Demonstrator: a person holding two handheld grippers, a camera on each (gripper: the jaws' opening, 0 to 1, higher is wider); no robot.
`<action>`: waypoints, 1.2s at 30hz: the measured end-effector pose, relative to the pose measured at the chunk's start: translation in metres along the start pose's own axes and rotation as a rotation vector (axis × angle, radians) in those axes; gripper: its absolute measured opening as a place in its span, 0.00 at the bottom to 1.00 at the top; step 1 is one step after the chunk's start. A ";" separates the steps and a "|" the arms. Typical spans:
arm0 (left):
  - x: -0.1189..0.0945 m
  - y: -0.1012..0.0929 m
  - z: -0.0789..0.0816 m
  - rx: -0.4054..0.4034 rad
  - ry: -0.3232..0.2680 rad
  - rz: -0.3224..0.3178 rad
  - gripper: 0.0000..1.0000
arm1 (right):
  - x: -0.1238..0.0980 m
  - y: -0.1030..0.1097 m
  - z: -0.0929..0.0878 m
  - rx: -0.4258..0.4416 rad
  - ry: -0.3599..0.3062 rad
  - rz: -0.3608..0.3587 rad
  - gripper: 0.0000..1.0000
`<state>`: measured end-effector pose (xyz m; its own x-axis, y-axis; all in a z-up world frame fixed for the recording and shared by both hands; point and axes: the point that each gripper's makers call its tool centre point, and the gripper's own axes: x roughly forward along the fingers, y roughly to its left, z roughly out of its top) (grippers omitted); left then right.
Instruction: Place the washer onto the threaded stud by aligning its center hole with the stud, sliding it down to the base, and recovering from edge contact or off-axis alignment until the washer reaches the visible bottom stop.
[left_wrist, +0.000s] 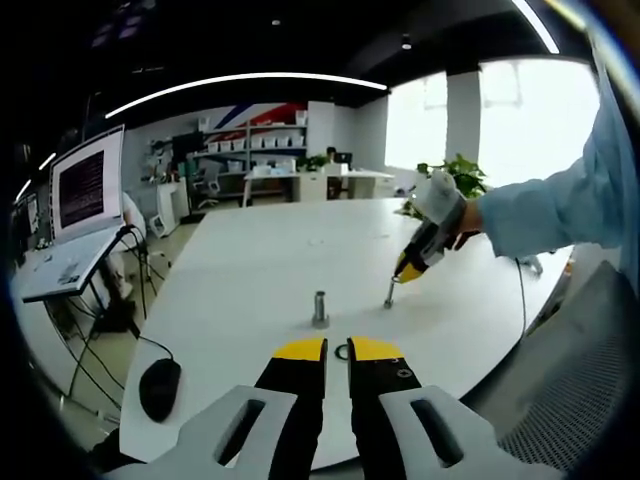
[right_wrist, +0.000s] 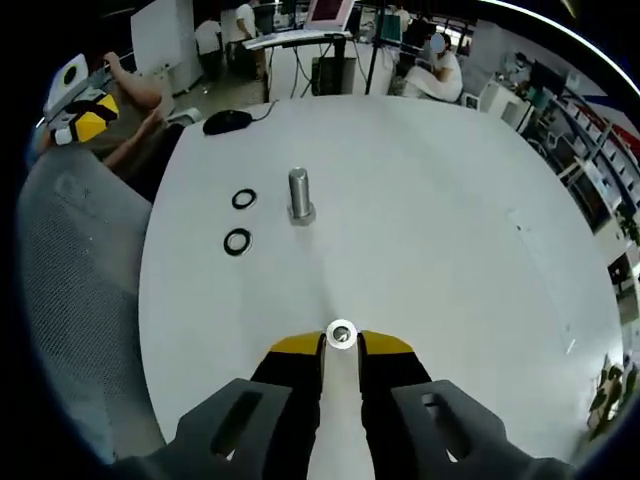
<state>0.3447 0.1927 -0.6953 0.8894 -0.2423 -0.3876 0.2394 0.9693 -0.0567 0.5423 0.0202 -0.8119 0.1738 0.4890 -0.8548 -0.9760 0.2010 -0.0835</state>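
Right now my right gripper (right_wrist: 341, 343) has its jaws nearly together, with a small bright ring, apparently a stud's top seen end-on, at the tips (right_wrist: 341, 334); I cannot tell whether they pinch it. Ahead and a little left of it lie two dark washers (right_wrist: 237, 241), one just beyond the other, flat on the white table (right_wrist: 450, 220). Just right of the farther one a second stud (right_wrist: 299, 195) stands upright. Further out sits a mouse (right_wrist: 227, 122).

My left gripper (left_wrist: 337, 349) shows a narrow gap between its jaws, and a washer (left_wrist: 343, 351) lies on the table at the tips; contact is unclear. Beyond stands the upright stud (left_wrist: 320, 308), then, to the right, the right gripper (left_wrist: 400, 276) touching down at a thinner stud (left_wrist: 389, 293).
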 end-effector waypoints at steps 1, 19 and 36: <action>0.000 0.000 0.000 0.000 0.000 0.000 0.06 | 0.003 -0.001 -0.001 0.000 0.006 0.001 0.15; 0.000 0.002 0.002 -0.005 -0.008 0.003 0.06 | 0.001 0.001 -0.005 0.033 0.010 0.014 0.18; -0.001 -0.005 0.002 0.015 -0.016 -0.009 0.06 | -0.123 0.007 0.009 0.192 -0.275 -0.178 0.19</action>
<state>0.3430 0.1879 -0.6926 0.8933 -0.2522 -0.3720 0.2534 0.9662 -0.0464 0.5148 -0.0310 -0.7024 0.3923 0.6369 -0.6637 -0.8898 0.4455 -0.0984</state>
